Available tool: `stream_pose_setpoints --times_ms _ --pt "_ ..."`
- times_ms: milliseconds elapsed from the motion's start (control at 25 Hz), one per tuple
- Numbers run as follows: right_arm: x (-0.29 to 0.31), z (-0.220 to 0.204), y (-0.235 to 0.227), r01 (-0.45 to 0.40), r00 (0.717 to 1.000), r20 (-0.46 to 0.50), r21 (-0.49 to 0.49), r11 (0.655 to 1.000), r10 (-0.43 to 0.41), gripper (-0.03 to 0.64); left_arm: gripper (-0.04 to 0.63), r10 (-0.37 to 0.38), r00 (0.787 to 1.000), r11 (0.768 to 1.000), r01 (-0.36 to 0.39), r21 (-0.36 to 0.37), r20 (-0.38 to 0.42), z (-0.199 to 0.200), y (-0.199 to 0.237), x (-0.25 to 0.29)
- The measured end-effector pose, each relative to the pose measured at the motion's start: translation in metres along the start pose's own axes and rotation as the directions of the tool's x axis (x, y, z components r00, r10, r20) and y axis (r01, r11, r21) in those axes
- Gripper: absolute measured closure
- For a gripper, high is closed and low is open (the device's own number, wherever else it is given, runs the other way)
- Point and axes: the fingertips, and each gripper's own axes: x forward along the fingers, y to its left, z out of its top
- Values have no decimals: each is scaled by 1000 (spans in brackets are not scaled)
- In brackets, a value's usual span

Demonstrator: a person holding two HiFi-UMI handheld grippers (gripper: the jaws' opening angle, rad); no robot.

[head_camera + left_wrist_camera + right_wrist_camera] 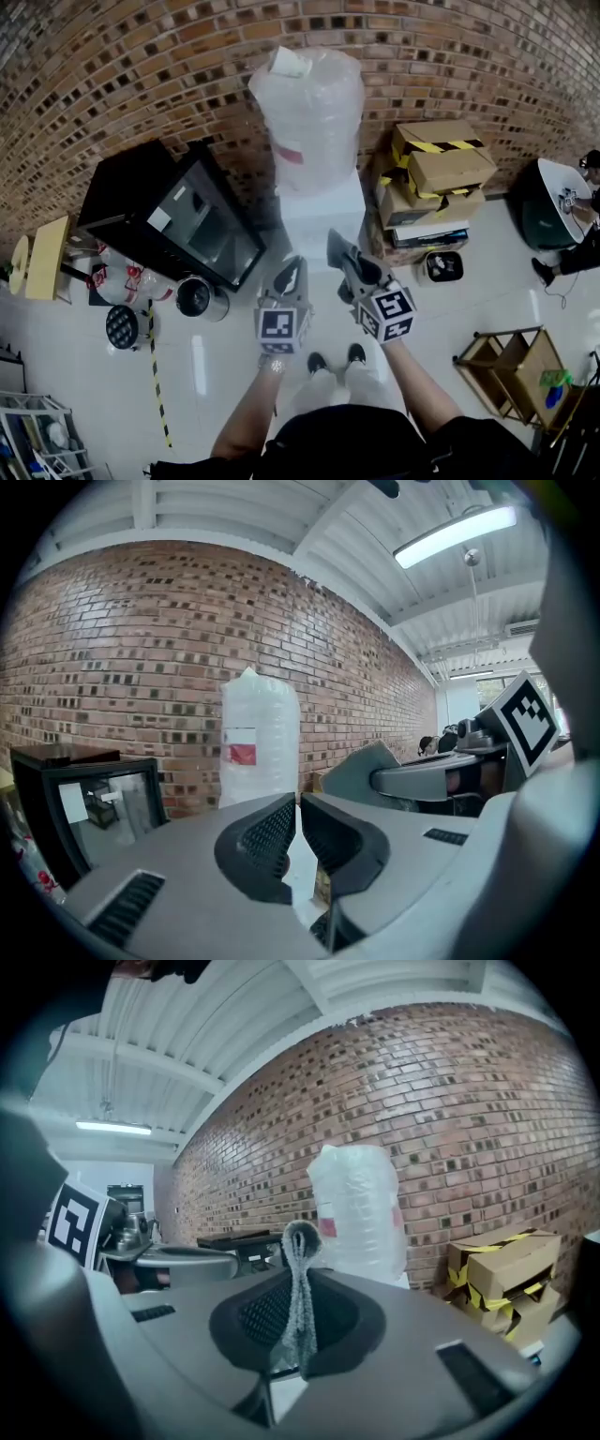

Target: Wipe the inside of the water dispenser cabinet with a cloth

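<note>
Before water dispenser (323,211) | left gripper (297,829): jaws together (empty) | right gripper (298,1321): clamped on grey cloth (301,1246)

A red-brown brick wall (112,56) runs behind everything and meets a glossy white tiled floor (94,375). A black cabinet with a glass door (178,220) stands at the left near the wall. Stacked cardboard boxes (441,164), some banded with yellow-and-black tape, sit at the right against the brick. A yellow-and-black striped line (156,375) crosses the floor. A wooden crate (511,361) sits at the lower right. Overhead, a white ribbed ceiling (281,517) carries a lit tube light (455,534)
</note>
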Motion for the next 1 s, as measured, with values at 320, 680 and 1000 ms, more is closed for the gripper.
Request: stream_pose_setpoints --times_ms 320,680,1000 --pt "36 -53 -31 -68 997 -47 -28 997 67 593 575 37 999 999 -37 -35 -14 -56 6 25" --pt "155 -329 -104 -145 986 -100 -128 981 133 592 574 24 994 999 -26 -20 -105 -346 36 87" --pt "240 -577 -162 -191 977 -129 -172 966 171 593 574 13 998 1000 -14 -18 -54 -562 62 137"
